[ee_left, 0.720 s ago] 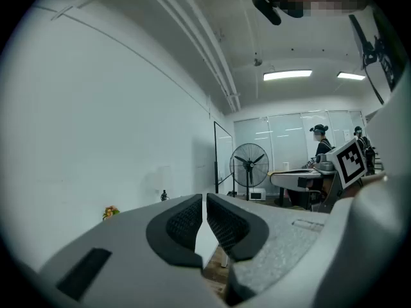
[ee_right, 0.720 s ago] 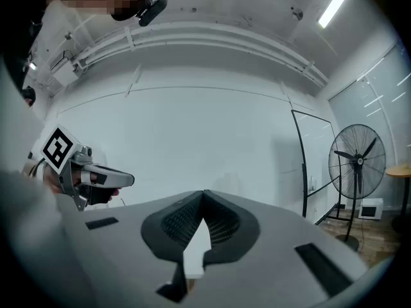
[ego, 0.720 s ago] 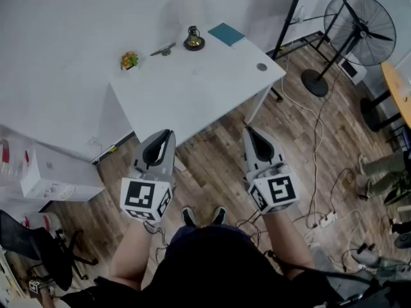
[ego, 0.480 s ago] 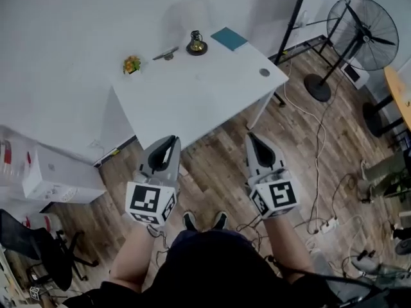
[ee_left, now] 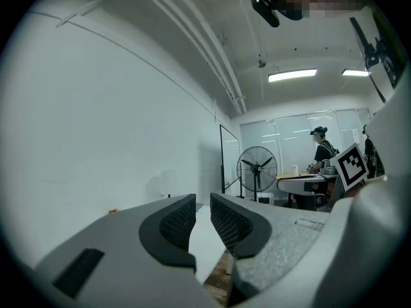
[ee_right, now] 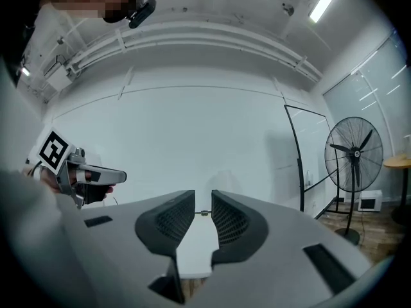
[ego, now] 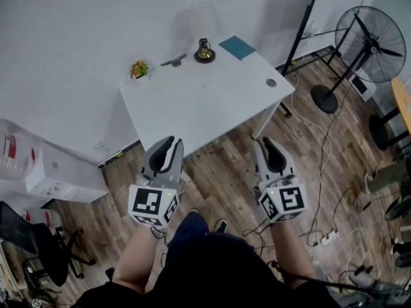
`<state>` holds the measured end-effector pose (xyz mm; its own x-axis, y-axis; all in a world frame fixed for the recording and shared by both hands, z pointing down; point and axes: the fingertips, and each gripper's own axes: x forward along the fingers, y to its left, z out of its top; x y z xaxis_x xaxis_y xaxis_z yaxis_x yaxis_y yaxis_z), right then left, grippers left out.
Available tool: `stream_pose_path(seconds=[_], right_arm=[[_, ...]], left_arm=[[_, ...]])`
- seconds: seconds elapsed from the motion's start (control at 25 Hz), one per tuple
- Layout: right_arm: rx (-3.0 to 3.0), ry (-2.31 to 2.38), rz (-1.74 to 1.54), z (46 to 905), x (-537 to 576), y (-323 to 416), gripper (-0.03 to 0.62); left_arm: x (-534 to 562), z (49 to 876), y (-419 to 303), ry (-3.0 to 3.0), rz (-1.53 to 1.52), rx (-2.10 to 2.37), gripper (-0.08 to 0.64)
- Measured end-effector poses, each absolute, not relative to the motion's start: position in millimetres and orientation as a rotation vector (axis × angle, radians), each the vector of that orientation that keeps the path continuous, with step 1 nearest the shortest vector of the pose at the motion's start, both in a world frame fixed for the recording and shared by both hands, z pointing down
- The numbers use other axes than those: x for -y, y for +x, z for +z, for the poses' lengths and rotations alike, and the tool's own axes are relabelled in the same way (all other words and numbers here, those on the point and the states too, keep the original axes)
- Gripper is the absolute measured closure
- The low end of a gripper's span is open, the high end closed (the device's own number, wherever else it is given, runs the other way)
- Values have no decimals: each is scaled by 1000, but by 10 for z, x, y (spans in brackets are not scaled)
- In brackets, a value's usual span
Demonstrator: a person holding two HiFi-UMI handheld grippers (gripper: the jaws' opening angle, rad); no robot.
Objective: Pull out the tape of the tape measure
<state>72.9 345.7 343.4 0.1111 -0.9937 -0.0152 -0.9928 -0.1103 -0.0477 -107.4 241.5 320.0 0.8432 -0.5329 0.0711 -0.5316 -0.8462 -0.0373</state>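
A white table (ego: pixel 192 111) stands ahead of me across the wooden floor. At its far edge sit a small black and gold object (ego: pixel 204 51), a thin grey item (ego: pixel 173 61), a small orange and green thing (ego: pixel 139 68) and a teal booklet (ego: pixel 237 47). I cannot tell which one is the tape measure. My left gripper (ego: pixel 166 149) (ee_left: pixel 202 205) and right gripper (ego: pixel 270 147) (ee_right: pixel 203 201) hang in the air short of the table's near edge. Each has a narrow gap between its pads with nothing in it.
A standing fan (ego: pixel 376 34) and a black pole stand (ego: pixel 302 27) are to the right of the table. Cables and a power strip (ego: pixel 327 239) lie on the floor at right. White boxes (ego: pixel 54 172) and a black chair (ego: pixel 32 236) are at left. A person (ee_left: pixel 321 149) stands far off.
The table has slid down and to the right in the head view, so it is nearer. Both grippers kept their narrow gaps. One leg has stepped forward.
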Motion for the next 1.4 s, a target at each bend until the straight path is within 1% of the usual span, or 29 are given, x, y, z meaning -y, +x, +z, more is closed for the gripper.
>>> stream_pose_path(seconds=[0.08, 0.28, 0.56, 0.84, 1.16, 1.4], right_arm=[[-2057, -2312, -51, 3480, -3379, 792, 508], [-2048, -2339, -82, 3561, -2976, 970, 508], [-2019, -2408, -92, 3607, -2167, 1312, 506], [-2007, -2455, -133, 3677, -1367, 1440, 502], [-2033, -2468, -170, 3784, -852, 1712, 495], [-2107, -2386, -219, 3992, -426, 2074, 495]], left_arm=[[-2285, 3254, -1054, -3006, -138, -881, 480], [-1754, 3399, -951, -3031, -146, -910, 466], [-821, 3573, -721, -3082, -148, -896, 465], [4, 3787, -554, -3147, -177, -855, 465], [433, 3952, -176, -3185, -223, -815, 465], [686, 4047, 94, -3148, -260, -907, 465]])
